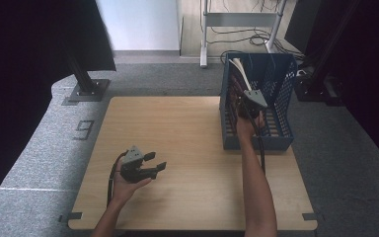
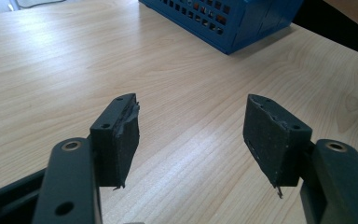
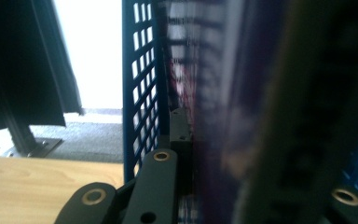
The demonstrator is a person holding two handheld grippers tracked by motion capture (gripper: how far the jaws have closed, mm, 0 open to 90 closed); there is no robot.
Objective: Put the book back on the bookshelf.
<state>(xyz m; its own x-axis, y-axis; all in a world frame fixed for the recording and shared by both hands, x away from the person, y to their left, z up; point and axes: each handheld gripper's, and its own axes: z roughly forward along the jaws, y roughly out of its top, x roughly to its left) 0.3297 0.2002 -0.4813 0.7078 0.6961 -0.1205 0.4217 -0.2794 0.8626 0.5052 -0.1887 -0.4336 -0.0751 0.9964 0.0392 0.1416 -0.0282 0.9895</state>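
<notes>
Grey carpet with a taped "9" [image 1: 84, 129] surrounds a pale wood worktop [image 1: 177, 148]. At its far right corner stands a blue mesh basket [image 1: 281, 89]. Inside it, the right hand-held gripper [image 1: 244, 98] is clenched on an upright magazine [image 3: 223, 107], its print too blurred to read. The left hand-held gripper [image 2: 191, 135] hovers released above bare wood.
</notes>
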